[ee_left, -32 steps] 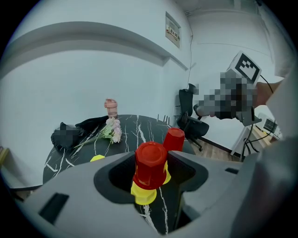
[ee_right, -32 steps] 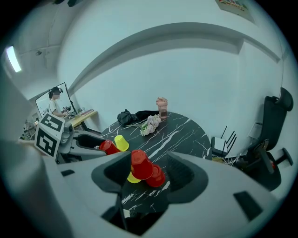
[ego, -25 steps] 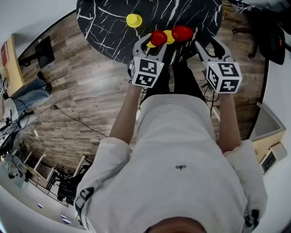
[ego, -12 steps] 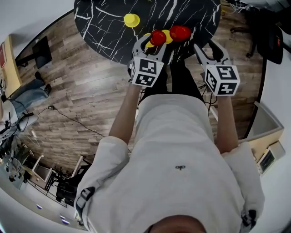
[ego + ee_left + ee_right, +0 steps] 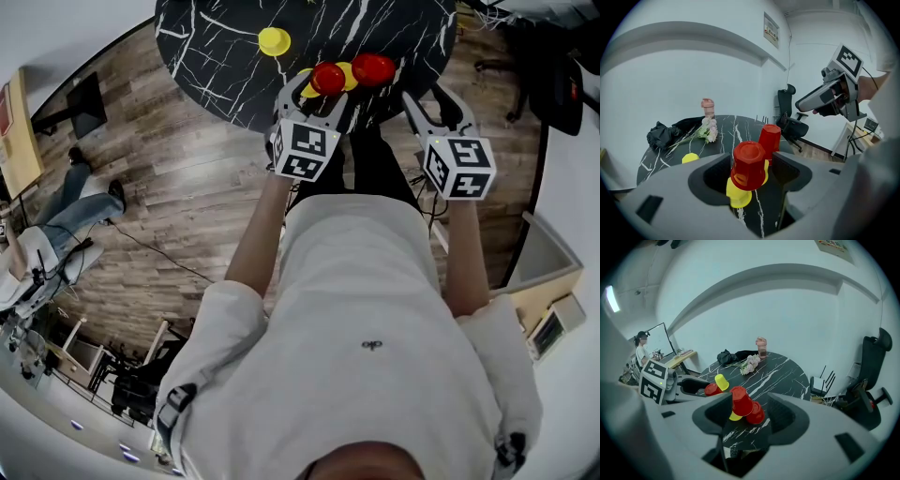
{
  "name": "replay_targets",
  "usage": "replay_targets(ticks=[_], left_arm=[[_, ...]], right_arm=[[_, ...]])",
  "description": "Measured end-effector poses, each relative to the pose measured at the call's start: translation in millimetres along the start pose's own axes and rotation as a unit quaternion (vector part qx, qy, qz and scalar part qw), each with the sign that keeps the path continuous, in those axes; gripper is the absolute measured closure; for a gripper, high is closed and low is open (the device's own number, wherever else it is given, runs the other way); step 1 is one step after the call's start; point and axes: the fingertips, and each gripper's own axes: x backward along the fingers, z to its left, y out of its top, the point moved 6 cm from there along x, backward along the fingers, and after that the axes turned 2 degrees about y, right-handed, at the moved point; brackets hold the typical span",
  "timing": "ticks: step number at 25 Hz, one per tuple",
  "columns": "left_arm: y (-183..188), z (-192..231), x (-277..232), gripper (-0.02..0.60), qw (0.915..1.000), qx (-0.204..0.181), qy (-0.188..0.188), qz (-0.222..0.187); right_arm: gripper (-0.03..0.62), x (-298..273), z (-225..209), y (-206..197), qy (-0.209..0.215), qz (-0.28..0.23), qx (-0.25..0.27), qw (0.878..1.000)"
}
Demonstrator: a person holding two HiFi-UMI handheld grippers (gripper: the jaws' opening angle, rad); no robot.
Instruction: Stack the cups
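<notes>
Three yellow cups, two reds by near bench edge; left tool just opened round one; right tool wide.

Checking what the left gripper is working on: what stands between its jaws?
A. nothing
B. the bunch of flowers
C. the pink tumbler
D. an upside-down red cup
D: the left gripper view shows an upside-down red cup between the jaws of the left gripper. The jaws have just been opening, and their pads do not press on the cup.
</notes>
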Motion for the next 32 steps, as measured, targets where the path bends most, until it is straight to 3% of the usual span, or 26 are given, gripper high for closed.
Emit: replay_targets(ticks=[7, 14, 32], left_arm=[[9.4, 0.7, 15.6, 0.316, 0.9985, 0.019, -0.015, -0.048], [20.5, 20.5, 34.5, 0.316, 0.9955, 0.048, 0.002, -0.082], [5.0, 96.4, 21.2, 0.316, 0.9933, 0.078, 0.060, -0.060]], right_arm=[[0.356, 1.6, 5.2, 7.6, 0.002, -0.009, 0.008, 1.000], [0.356, -3.7, 15.2, 22.0, 0.011, -0.020, 0.022, 0.999], [0.358, -16.9, 25.2, 43.3, 0.014, -0.009, 0.039, 0.999]])
